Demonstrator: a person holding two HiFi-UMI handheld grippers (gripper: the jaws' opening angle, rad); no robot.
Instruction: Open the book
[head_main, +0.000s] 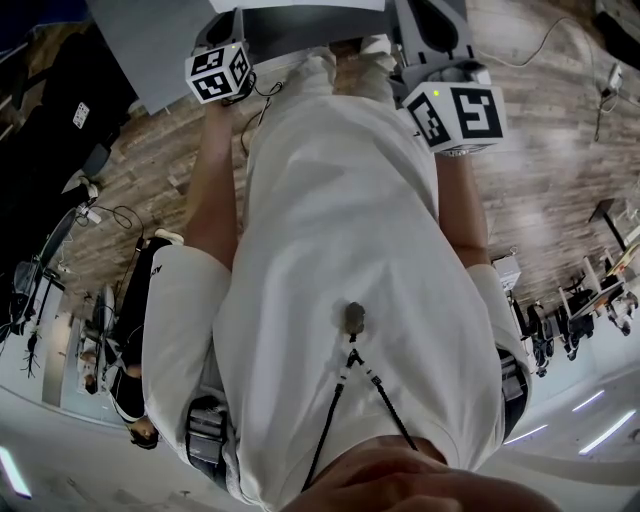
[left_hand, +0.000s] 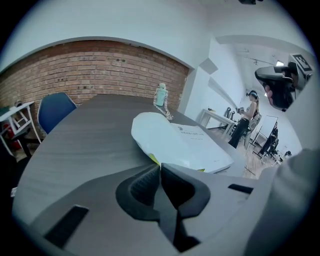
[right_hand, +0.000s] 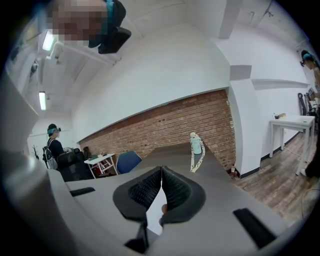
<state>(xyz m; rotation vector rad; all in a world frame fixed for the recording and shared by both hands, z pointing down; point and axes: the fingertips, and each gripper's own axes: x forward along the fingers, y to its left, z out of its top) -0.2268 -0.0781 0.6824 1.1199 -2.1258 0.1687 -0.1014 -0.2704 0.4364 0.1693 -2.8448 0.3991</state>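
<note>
**Book lies just ahead of the left gripper, unopened**

The book (left_hand: 187, 145) lies flat on the grey table (left_hand: 85, 145), on the near side of the bottle (left_hand: 160, 95). It sits between the bottle and the left gripper (left_hand: 160, 167), with its near corner just past the jaw tips. Its long axis runs from that corner away and to the right. The white cover looks shut, a little bowed at the near edge, with yellow showing under it.

The left gripper's jaws are pressed together on nothing. The right gripper (right_hand: 161, 170) also has its tips meeting and nothing in them. It faces the bottle, and its view shows no book for certain, so the left gripper seems nearer.

The bottle stands upright with a strap hanging from it, and what it holds cannot be told.
</note>
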